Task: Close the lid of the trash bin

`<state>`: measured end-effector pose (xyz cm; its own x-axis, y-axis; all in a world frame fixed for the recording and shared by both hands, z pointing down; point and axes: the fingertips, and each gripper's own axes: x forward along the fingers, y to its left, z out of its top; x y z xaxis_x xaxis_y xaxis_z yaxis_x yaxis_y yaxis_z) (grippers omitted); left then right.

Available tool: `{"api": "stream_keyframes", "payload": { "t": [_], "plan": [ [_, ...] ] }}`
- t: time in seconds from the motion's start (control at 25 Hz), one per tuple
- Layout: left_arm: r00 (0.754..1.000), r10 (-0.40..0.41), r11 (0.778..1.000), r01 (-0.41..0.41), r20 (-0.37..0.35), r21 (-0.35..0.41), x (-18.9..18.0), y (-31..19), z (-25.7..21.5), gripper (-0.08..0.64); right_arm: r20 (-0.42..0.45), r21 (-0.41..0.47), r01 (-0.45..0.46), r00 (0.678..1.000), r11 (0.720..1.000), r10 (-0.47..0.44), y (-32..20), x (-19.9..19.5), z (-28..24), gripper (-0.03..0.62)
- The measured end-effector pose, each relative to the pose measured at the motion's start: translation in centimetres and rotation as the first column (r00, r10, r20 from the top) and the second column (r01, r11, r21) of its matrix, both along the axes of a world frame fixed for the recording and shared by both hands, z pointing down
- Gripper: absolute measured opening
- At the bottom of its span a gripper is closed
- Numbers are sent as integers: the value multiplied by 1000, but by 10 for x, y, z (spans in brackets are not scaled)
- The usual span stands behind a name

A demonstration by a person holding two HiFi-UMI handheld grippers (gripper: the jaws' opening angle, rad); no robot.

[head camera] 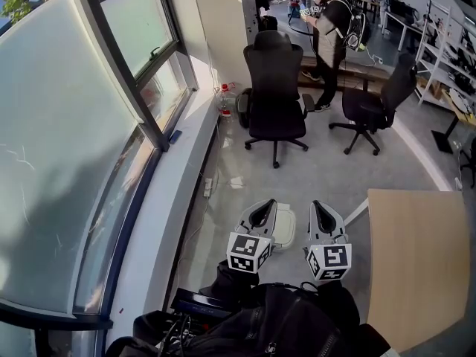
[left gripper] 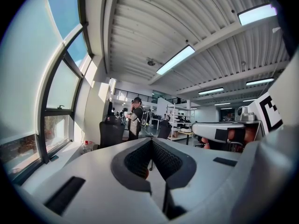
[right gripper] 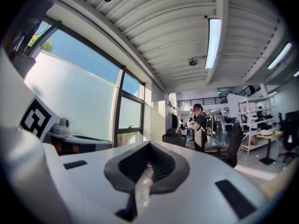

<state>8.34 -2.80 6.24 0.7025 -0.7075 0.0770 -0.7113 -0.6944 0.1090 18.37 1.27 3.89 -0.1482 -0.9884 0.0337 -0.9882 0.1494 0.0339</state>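
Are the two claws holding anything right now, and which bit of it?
Nothing is held. The left gripper and the right gripper both have their jaws shut together, with nothing between them.

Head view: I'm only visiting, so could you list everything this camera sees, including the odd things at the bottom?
Window: one, dark-framed, left side.
Office chairs: two, black, mid-floor, side by side.
Person: one, dark clothes, standing behind the chairs.
Bottle: one, clear with red cap, by the window.
Table: one, light wood, right side.
Shelving: one, white, far right.
Trash bin: one, white, on the floor between the claws, partly hidden.
Bag: one, black, bottom edge.
Left claw: one, grey, shut.
Right claw: one, grey, shut.
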Motion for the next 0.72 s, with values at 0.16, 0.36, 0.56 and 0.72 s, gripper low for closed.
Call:
{"api": "stream_keyframes", "payload": {
  "t": [0.16, 0.36, 0.56, 0.72],
  "plan": [
    [1000, 2, 1000, -2, 8, 1, 2, 3, 1, 2, 3, 1, -2, 1000, 1000, 2, 2, 3, 2, 5],
    [1000, 1, 1000, -1, 16, 5, 1, 6, 1, 2, 3, 6, 12, 1000, 1000, -12, 3, -1, 2, 5],
    [1000, -2, 1000, 2, 20, 3, 0, 8, 2, 2, 0, 5, 10, 1000, 1000, -10, 5, -2, 3, 5],
    [1000, 4, 1000, -4, 23, 0, 2, 10, 4, 2, 3, 2, 9, 1000, 1000, -9, 7, 0, 5, 5]
  ]
}}
